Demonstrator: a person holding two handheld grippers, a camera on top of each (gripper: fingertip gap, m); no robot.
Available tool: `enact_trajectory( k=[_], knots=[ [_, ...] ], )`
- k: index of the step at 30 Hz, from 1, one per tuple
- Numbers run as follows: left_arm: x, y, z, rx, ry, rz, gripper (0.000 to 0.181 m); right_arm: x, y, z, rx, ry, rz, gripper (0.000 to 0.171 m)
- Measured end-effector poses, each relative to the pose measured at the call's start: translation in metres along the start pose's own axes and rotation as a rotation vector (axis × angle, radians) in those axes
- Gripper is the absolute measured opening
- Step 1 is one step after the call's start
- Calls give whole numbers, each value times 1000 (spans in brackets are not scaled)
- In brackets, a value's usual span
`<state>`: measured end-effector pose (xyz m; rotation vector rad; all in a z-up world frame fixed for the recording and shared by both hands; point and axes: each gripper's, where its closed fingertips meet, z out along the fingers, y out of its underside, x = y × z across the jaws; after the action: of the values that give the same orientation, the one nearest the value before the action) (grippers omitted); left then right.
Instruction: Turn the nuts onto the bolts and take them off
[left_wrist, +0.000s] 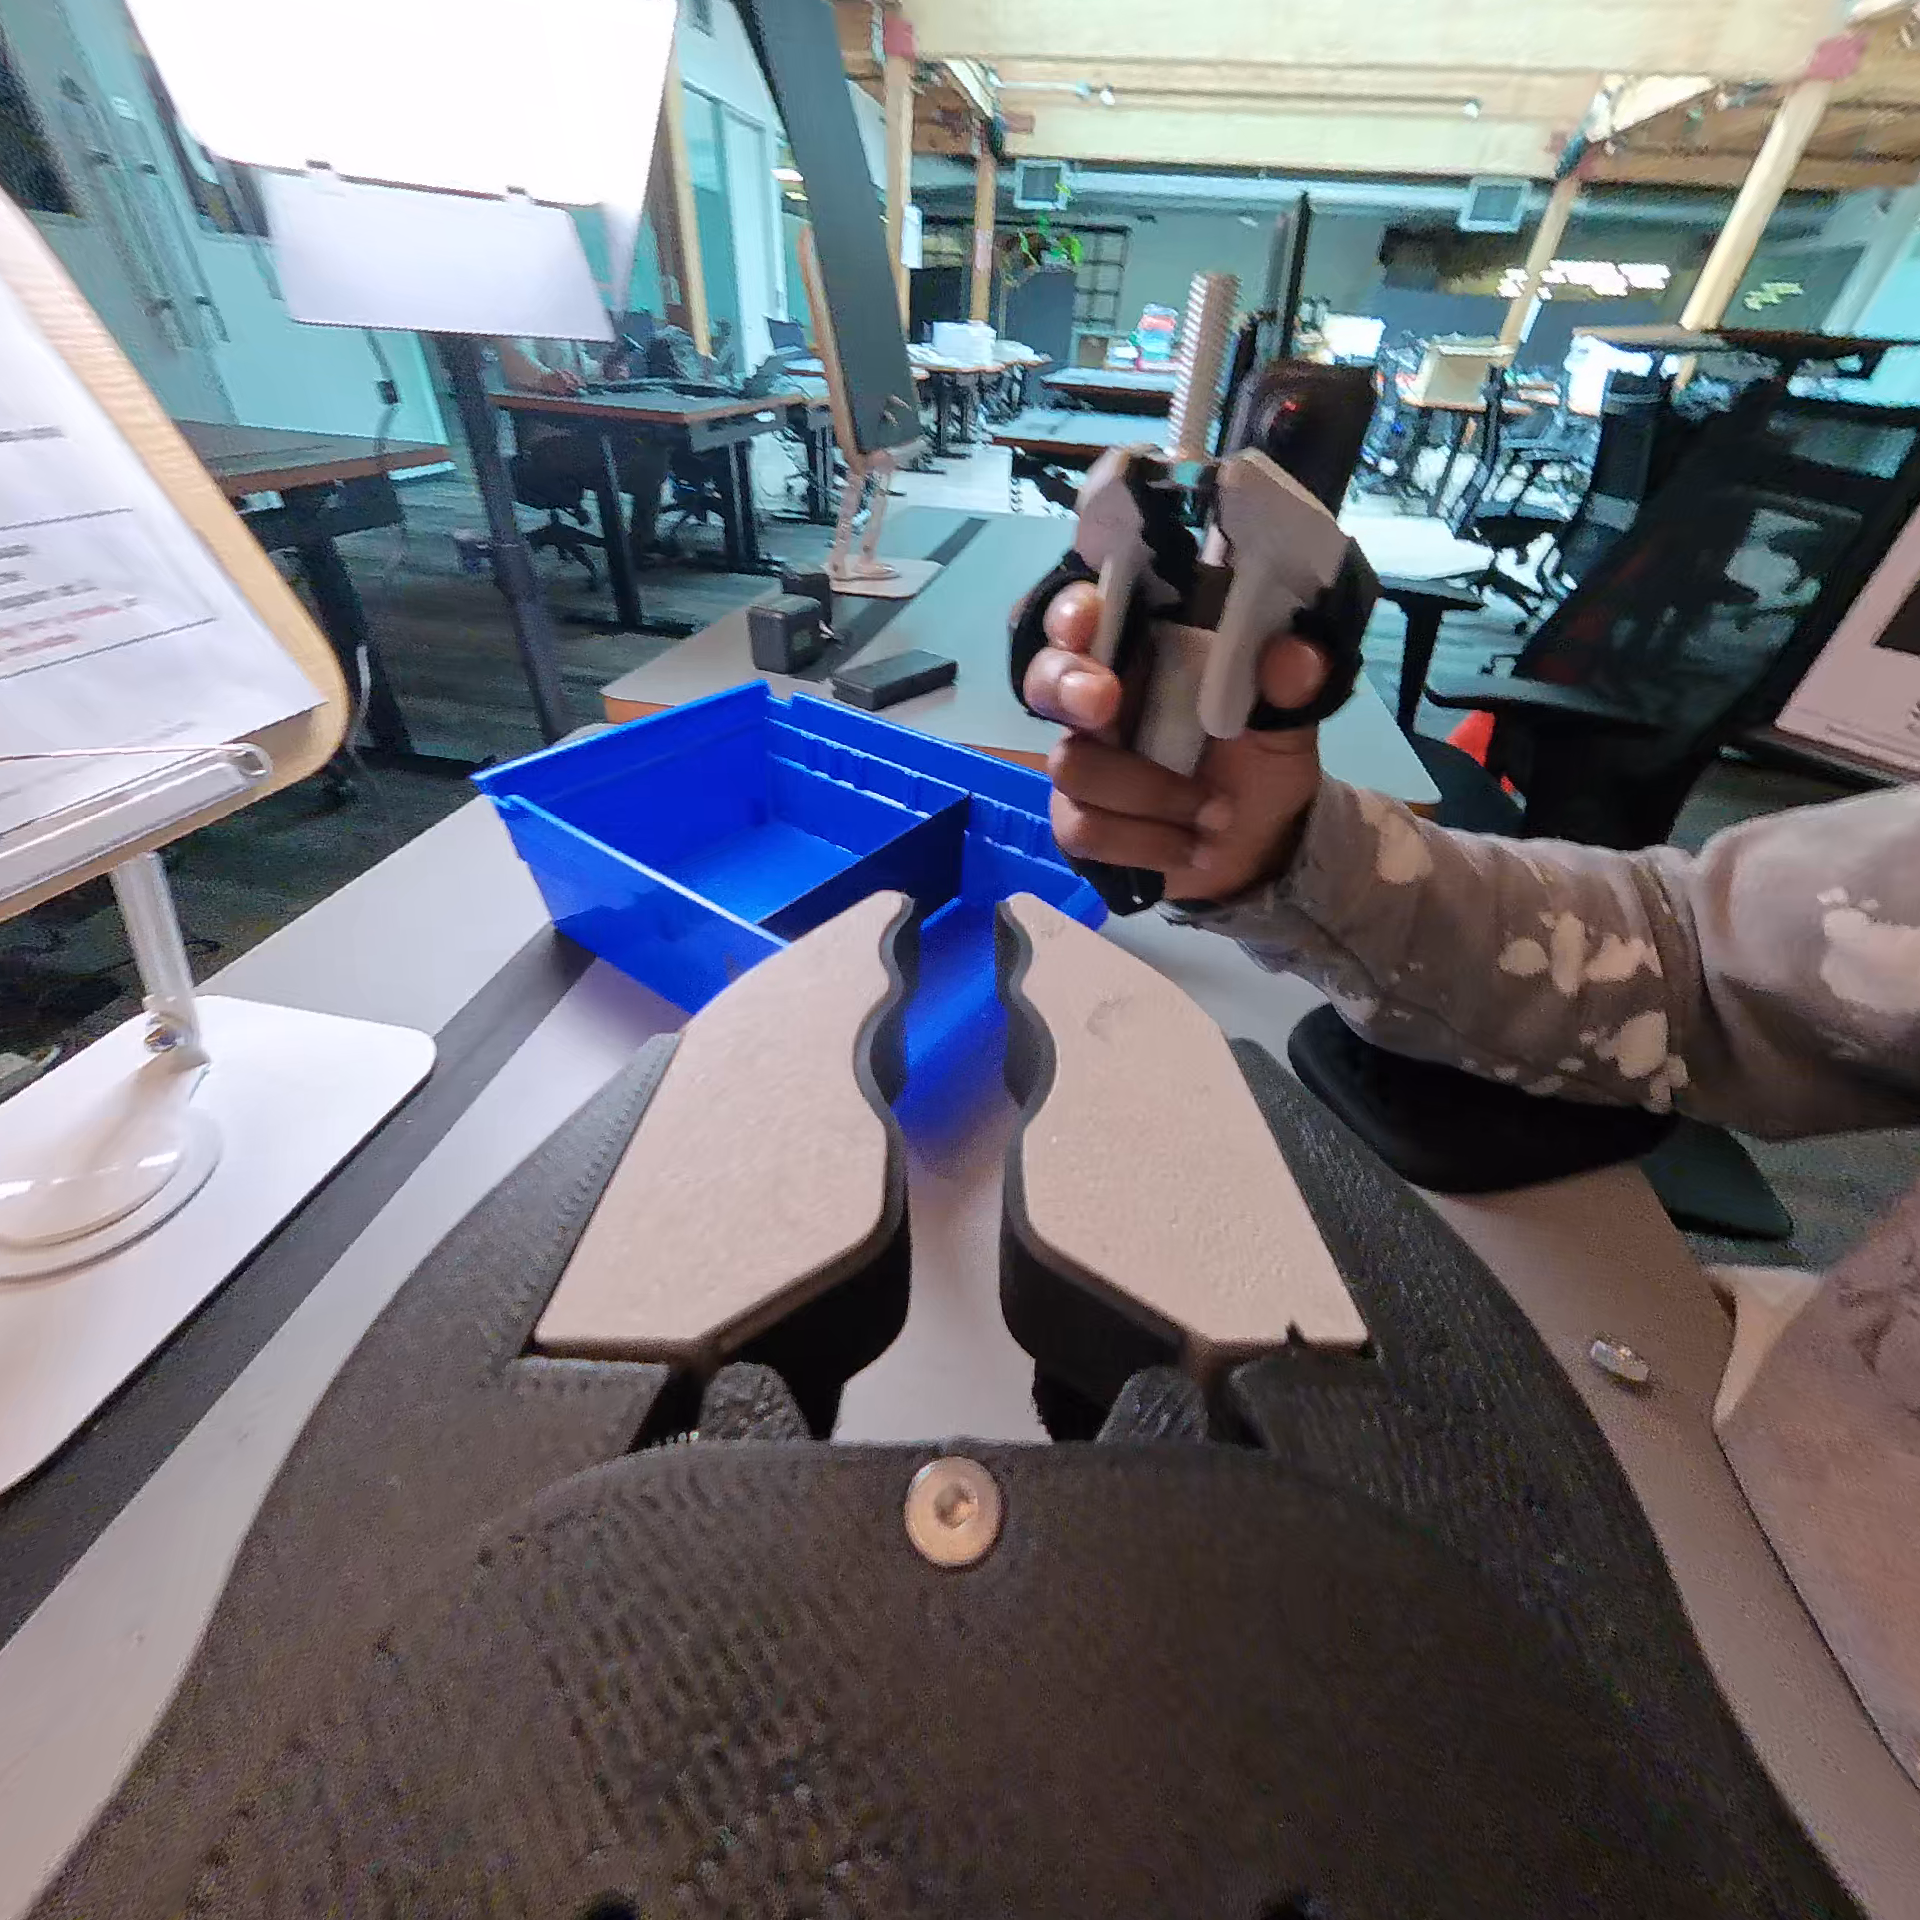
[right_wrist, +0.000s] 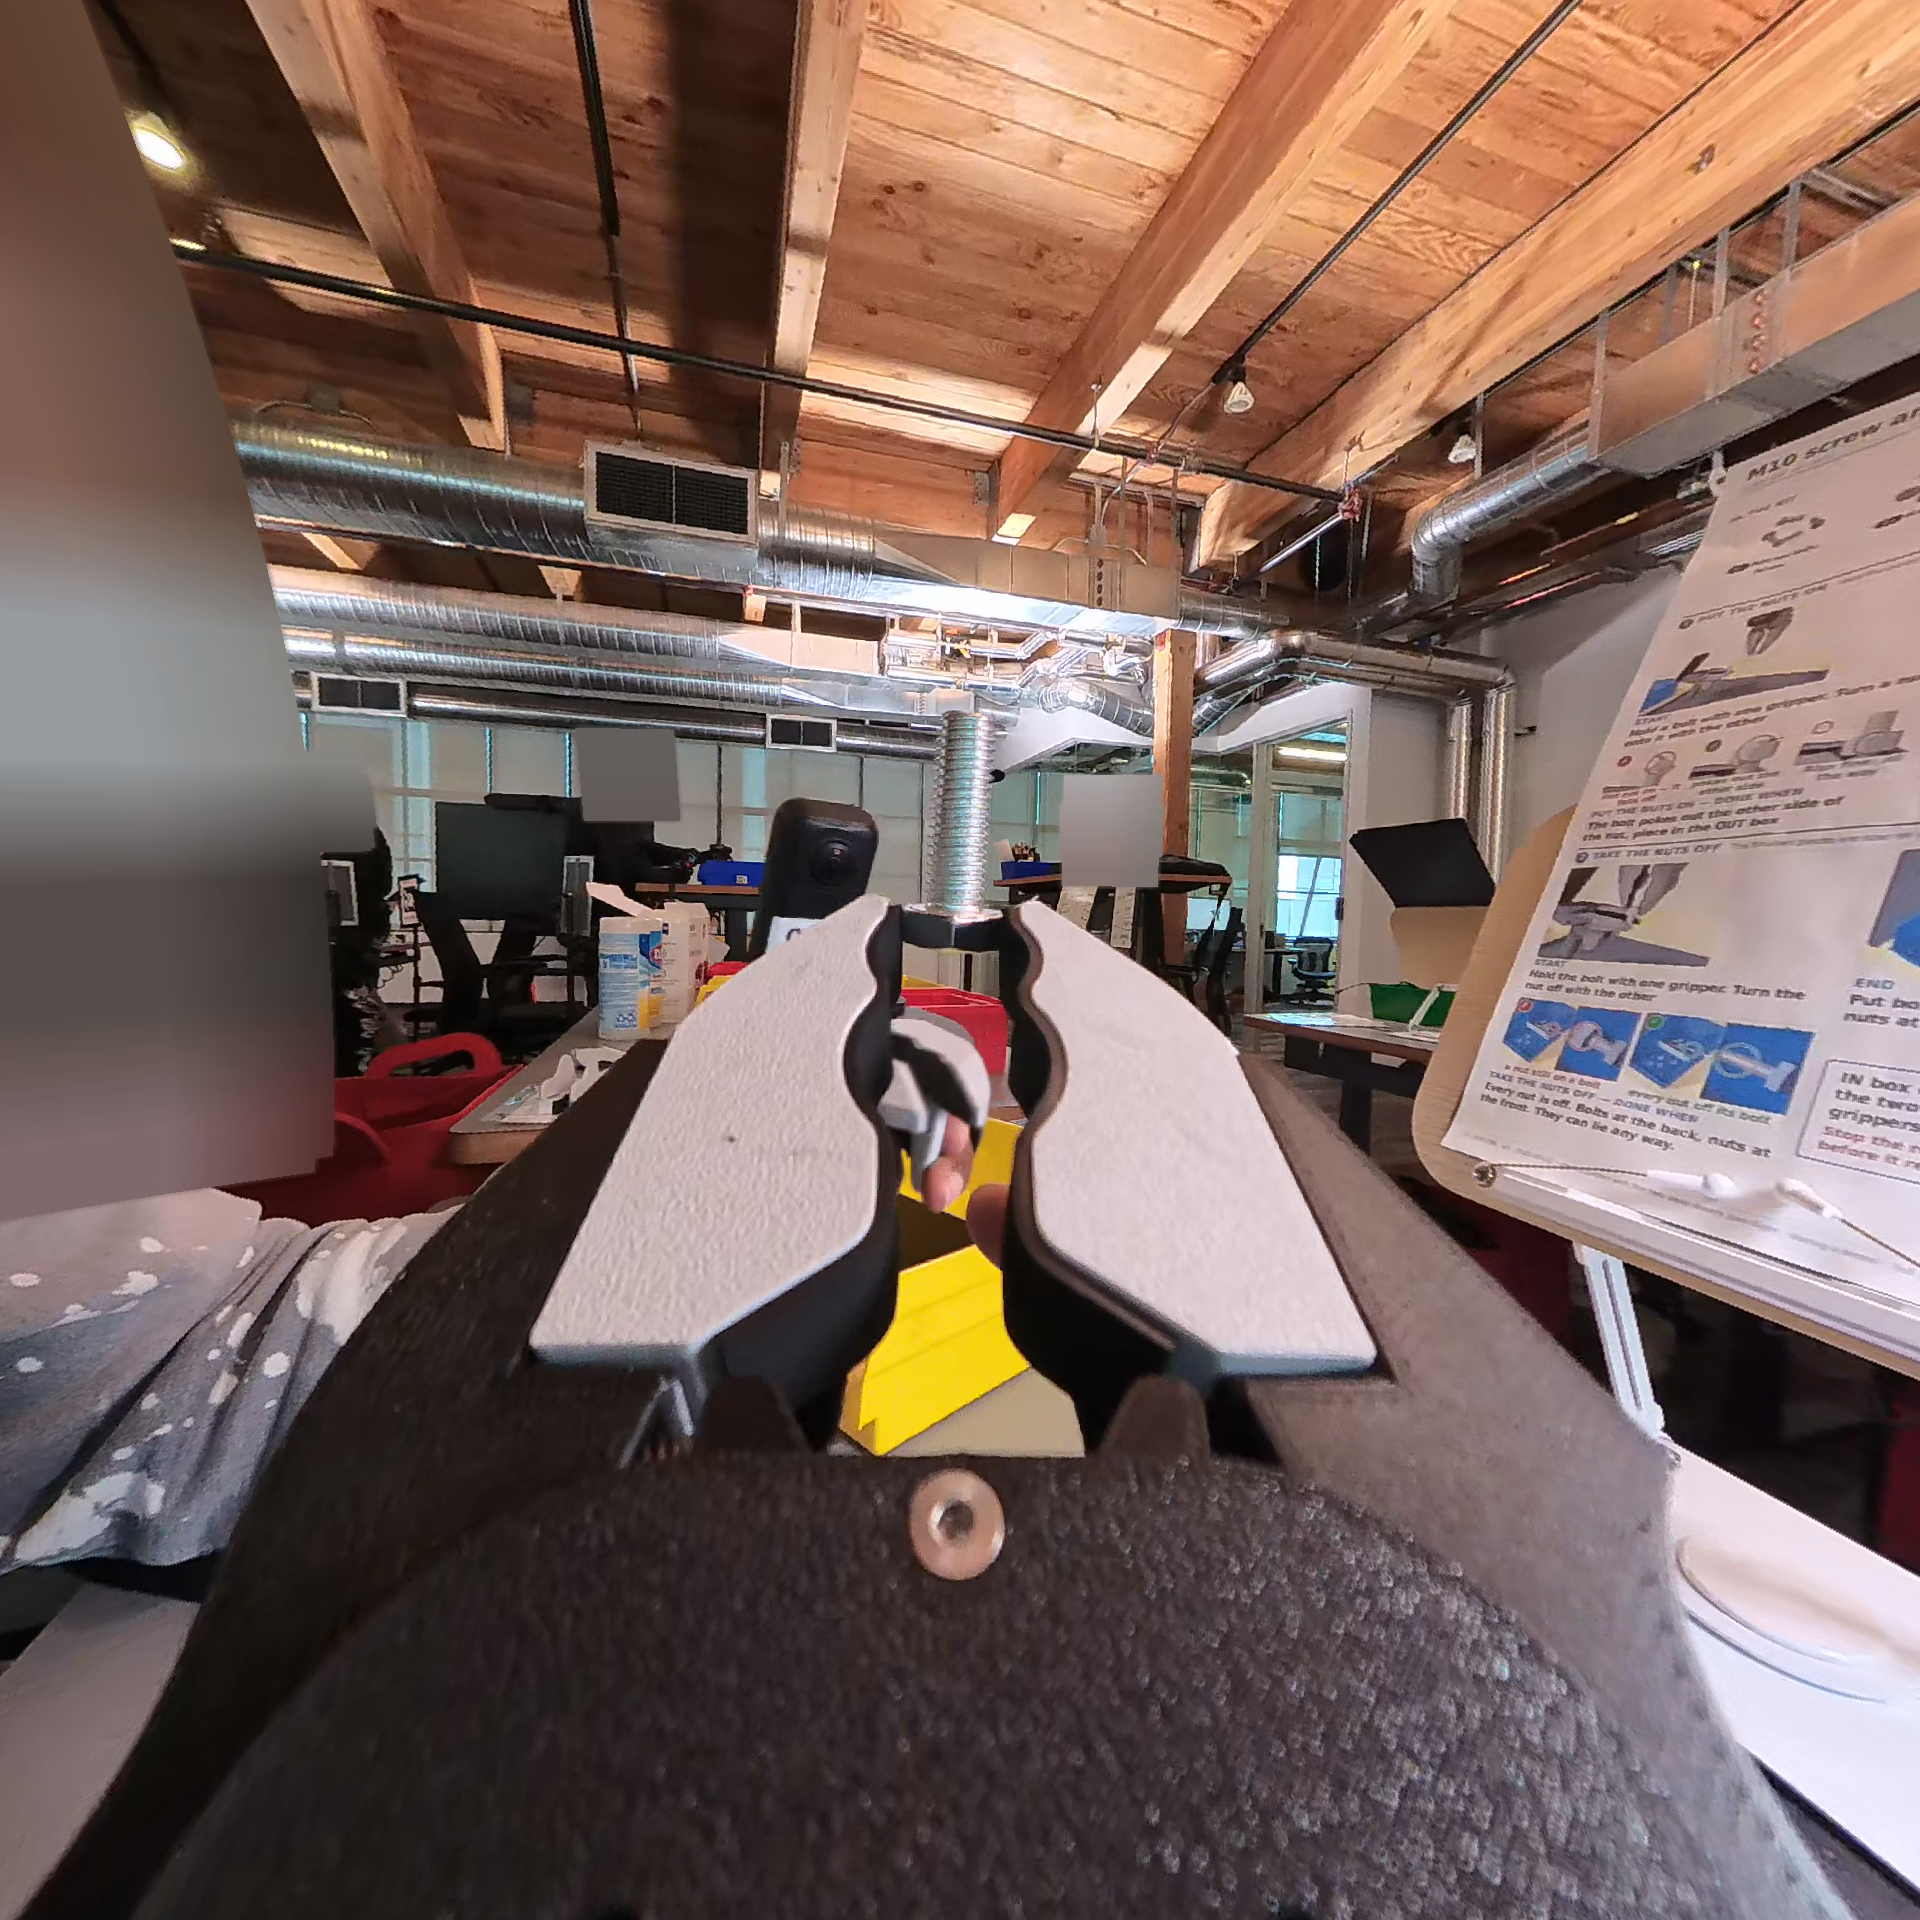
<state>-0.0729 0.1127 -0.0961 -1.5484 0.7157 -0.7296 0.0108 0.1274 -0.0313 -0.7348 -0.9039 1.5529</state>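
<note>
My right gripper (right_wrist: 954, 925) points up and is shut on the head of a silver bolt (right_wrist: 961, 810), whose threaded shaft stands upright above the fingertips with no nut on it. In the left wrist view the same gripper (left_wrist: 1184, 473) is held in a hand above the table, with the bolt (left_wrist: 1200, 364) sticking up. My left gripper (left_wrist: 954, 920) is slightly open and empty, low over the grey table (left_wrist: 343, 956), pointing at a blue divided bin (left_wrist: 727, 831). A small metal nut (left_wrist: 1619, 1361) lies on the table to the right.
An instruction sheet on a white stand (left_wrist: 156, 1091) stands at the left of the table; it also shows in the right wrist view (right_wrist: 1714, 883). A yellow bin (right_wrist: 935, 1340) and a red bin (right_wrist: 956, 1013) lie below my right gripper. A sleeved arm (left_wrist: 1558, 935) crosses from the right. There is about 11 cm between the tips of the two grippers.
</note>
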Motion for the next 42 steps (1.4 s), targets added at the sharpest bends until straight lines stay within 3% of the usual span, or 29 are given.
enact_trajectory(
  k=[3, 5, 12, 17, 24, 28, 32, 38, 42],
  knots=[
    [24, 10, 11, -66, 102, 60, 14, 2, -3, -1, 6, 8, -2, 18],
    [61, 28, 20, -148, 284, 109, 13, 2, -7, -2, 13, 12, -5, 18],
    [208, 159, 57, -596, 911, 206, 21, 8, -23, -10, 45, 35, -15, 18],
    [252, 218, 43, -765, 1038, 322, 29, 9, -33, -15, 59, 41, -27, 17],
    [256, 235, 48, -778, 963, 487, 26, 13, -39, -19, 74, 54, -25, 17],
    [247, 235, 52, -790, 920, 479, 19, 11, -40, -19, 73, 49, -22, 17],
    [191, 224, 66, -796, 727, 354, 19, 10, -40, -19, 70, 50, -24, 17],
    [54, 148, 51, -593, 324, 55, 19, 17, -33, -19, 52, 78, -29, 17],
    [1, 82, 22, -493, 157, -12, 19, 21, -3, -12, 26, 82, 13, 18]
  ],
)
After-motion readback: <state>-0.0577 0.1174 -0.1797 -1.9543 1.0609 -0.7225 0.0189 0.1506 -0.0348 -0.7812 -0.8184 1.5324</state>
